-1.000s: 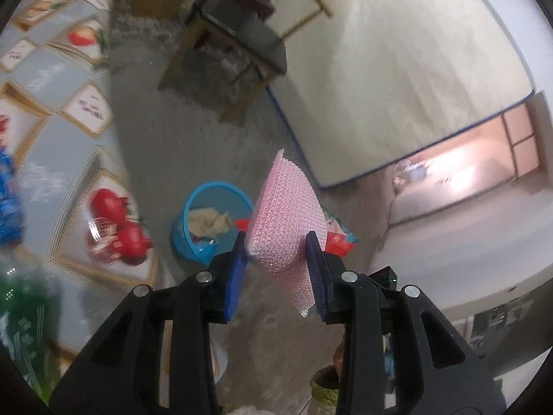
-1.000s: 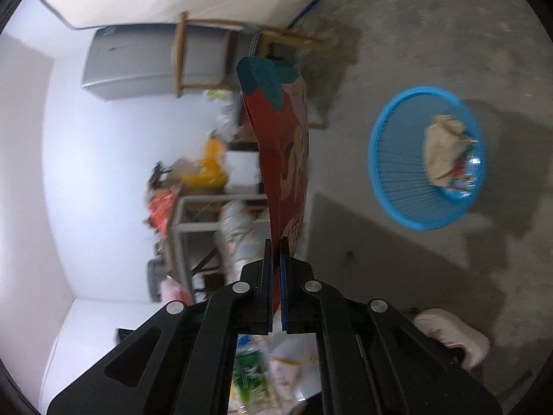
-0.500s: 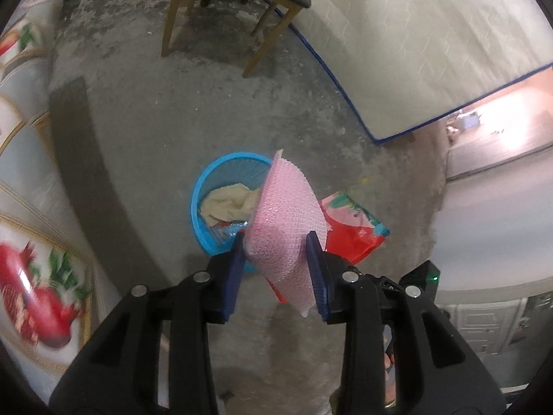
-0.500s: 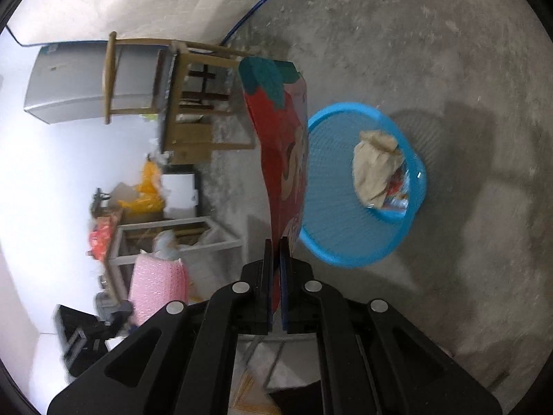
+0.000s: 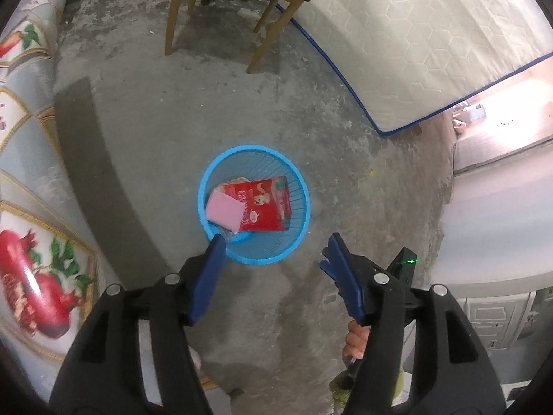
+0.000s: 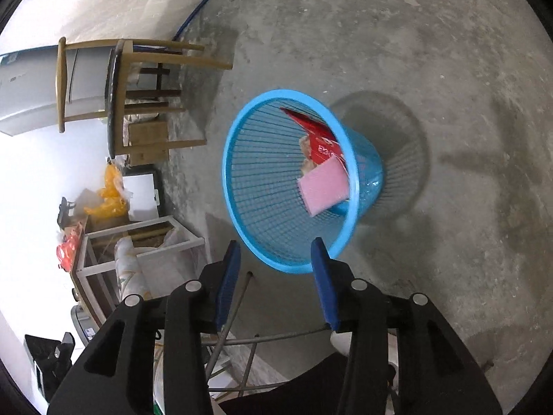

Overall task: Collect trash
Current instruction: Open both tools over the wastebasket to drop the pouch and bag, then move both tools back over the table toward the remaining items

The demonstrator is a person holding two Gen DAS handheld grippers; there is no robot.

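A blue mesh waste basket [image 5: 304, 193] [image 6: 242, 204] stands on the concrete floor. Inside it lie a pink sponge [image 5: 224, 210] [image 6: 323, 188] and a red snack packet [image 5: 264, 205] [image 6: 319, 136] over older paper scraps. My left gripper [image 5: 276, 245] hovers above the basket's near rim, its jaws opening with nothing between them. My right gripper [image 6: 274, 252] hangs over the basket's near rim from the other side, its jaws also opening and empty. A hand [image 5: 354, 340] shows under the left gripper's right finger.
A wooden chair [image 5: 238, 3] [image 6: 131, 93] stands beyond the basket, beside a mattress [image 5: 414, 38] leaning on the wall. A fruit-patterned tablecloth [image 5: 24, 173] hangs at the left. A cluttered shelf frame [image 6: 138, 242] and a grey appliance [image 6: 34, 86] stand at the left of the right wrist view.
Both grippers came down over the basket and opened. The pink sponge left the left gripper and the red packet left the right one; both now lie in the basket.
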